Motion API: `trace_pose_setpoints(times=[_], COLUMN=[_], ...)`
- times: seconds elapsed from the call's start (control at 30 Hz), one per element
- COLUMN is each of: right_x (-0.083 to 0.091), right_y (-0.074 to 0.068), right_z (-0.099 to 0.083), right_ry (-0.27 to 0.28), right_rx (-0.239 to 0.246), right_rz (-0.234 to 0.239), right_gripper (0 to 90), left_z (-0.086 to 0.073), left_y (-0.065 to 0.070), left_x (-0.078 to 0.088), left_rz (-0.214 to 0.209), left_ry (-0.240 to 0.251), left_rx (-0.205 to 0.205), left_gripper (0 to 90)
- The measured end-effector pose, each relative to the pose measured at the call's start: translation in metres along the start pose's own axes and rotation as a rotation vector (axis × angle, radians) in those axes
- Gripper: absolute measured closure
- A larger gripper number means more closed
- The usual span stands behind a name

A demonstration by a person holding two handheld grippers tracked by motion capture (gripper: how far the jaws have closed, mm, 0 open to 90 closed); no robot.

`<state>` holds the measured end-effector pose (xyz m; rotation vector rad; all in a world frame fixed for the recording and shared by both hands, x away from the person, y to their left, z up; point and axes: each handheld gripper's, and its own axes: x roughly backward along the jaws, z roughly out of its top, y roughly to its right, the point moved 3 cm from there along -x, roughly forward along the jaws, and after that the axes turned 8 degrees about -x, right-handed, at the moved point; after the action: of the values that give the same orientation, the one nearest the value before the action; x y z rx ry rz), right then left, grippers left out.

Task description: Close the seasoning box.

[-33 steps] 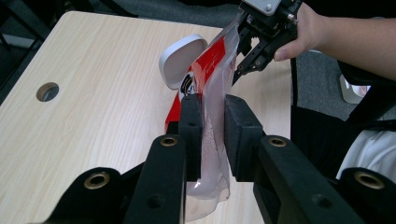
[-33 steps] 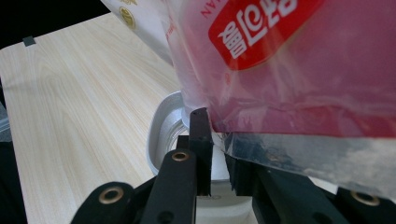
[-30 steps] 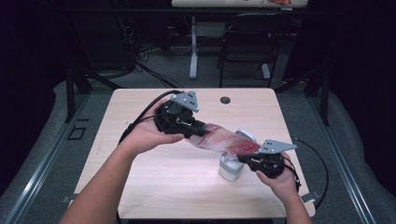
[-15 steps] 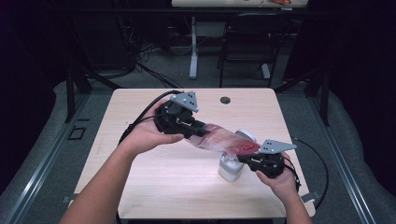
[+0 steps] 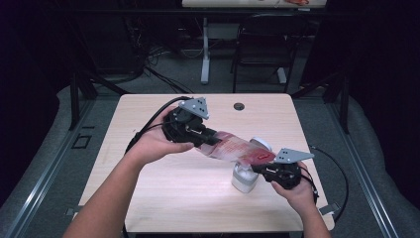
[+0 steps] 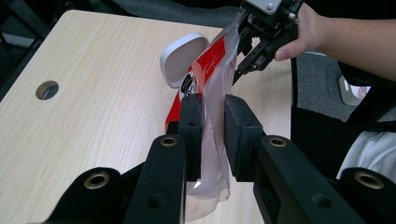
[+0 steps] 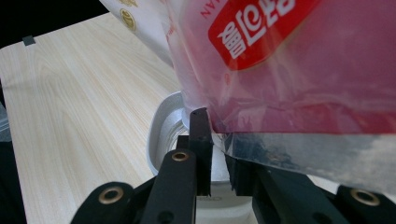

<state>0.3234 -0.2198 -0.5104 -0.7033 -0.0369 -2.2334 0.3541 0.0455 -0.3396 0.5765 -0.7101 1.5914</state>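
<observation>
Pouch (image 5: 236, 148), clear plastic with red print, hangs stretched above the table (image 5: 148, 193), held between both grippers. Left gripper (image 6: 212, 135) is clenched on one end, its jaws pinching the clear film. Right gripper (image 5: 262, 170) is clamped on the other end, near the red label. Just under that end stands a white container (image 5: 243, 179) on the table, its lid (image 6: 182, 58) flipped up behind the pouch.

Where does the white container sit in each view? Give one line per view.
High view: white container right of centre, under the pouch.
Left gripper view: upper middle, its open lid behind the pouch.
Right gripper view: lower centre, rim beyond the jaws.
Shared landmark: the red-printed pouch.
</observation>
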Motion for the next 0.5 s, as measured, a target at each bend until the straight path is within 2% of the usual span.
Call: trace_pose_setpoints(times=[0.5], right_x=[0.0001], right_y=[0.0002], right_z=[-0.0004], right_ry=[-0.005], right_rx=[0.001], right_rz=[0.002], right_gripper=[81.8], left_z=[0.0043], left_y=[0.0002], left_x=[-0.0006], left_rz=[0.003], left_ry=[-0.003], left_rx=[-0.006], left_gripper=[78.3])
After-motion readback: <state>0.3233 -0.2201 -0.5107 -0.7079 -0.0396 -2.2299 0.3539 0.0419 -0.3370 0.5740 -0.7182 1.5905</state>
